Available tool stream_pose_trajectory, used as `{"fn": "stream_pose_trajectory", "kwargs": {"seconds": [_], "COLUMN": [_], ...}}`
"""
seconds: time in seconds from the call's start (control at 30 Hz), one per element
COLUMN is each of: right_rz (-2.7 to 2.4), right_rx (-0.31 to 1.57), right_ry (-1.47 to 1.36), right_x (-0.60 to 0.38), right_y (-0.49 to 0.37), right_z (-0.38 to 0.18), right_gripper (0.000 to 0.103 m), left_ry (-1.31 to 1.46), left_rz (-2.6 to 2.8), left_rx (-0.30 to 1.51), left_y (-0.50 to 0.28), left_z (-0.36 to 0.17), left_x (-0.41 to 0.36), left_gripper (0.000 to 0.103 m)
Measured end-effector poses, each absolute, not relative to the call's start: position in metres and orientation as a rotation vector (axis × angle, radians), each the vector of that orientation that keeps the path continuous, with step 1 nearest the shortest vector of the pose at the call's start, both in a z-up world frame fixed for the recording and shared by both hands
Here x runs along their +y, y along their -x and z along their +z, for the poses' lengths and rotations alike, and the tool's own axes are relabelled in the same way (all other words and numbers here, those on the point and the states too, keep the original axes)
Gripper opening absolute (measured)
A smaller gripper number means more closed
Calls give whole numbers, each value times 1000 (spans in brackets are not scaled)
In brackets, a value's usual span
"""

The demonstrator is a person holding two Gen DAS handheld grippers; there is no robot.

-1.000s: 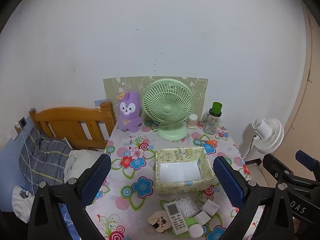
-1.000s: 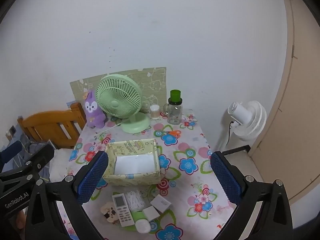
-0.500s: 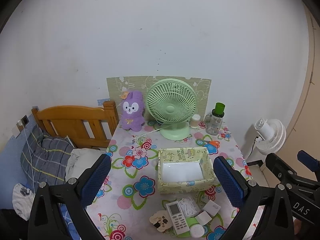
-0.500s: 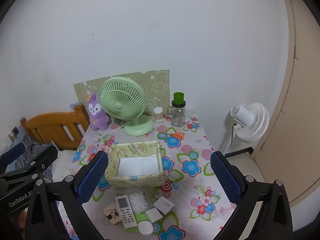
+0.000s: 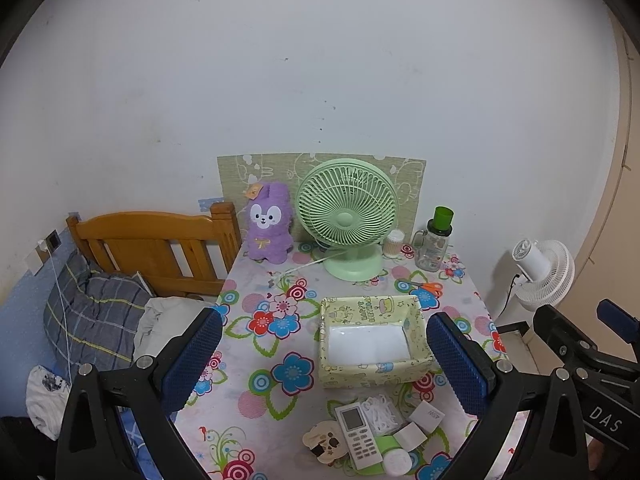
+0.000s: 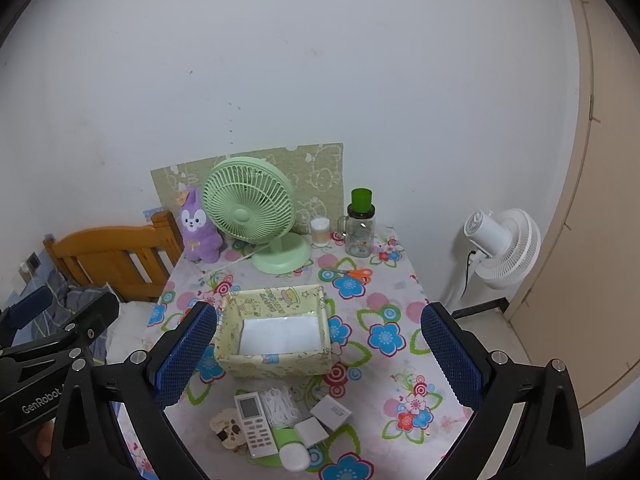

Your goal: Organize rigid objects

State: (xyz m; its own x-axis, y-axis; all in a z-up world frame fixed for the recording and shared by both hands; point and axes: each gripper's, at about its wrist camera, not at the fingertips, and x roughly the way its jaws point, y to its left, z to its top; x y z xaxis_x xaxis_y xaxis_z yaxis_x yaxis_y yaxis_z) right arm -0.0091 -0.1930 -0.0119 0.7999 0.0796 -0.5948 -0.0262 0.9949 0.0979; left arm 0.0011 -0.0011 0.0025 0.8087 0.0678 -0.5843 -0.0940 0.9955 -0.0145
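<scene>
A tabletop (image 5: 256, 364) under a flowered cloth stands against a white wall, with a wooden bed (image 5: 156, 248) along its left edge. At the back stand a green desk fan (image 5: 347, 216), a purple plush rabbit (image 5: 269, 222), a clear bottle with a green cap (image 5: 436, 240) and a small jar (image 5: 394, 242); orange-handled scissors (image 5: 426, 287) lie in front of the bottle. A white floor fan (image 6: 502, 246) stands right of the tabletop. In the middle sits a yellow-green fabric box (image 5: 374, 342) with a white bottom, holding nothing. Just in front of it, at the near edge, lies a tight cluster: a white remote (image 5: 356, 434), a bag of white cord (image 5: 378, 414), two white cubes (image 5: 427, 415), a green container with a white lid (image 5: 394, 456) and a cream patterned card (image 5: 322, 440). The left gripper (image 5: 324, 360) and right gripper (image 6: 320, 356) hover above, fingers spread wide, gripping nothing.
</scene>
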Motion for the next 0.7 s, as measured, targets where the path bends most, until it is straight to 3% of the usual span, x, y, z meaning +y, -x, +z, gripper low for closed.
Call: {"fn": "stream_pose_trajectory", "kwargs": {"seconds": [0.7], "right_rz": [60], "right_rx": [630], "right_ry": [-91], "right_x": [-192], "right_y": [11], "right_z": [-10], "right_gripper": [103], "left_ry": [41], "left_rz": [91], "left_rx": [619], "left_y": [1], "left_z": [3], "left_x": [2], "left_gripper": [103]}}
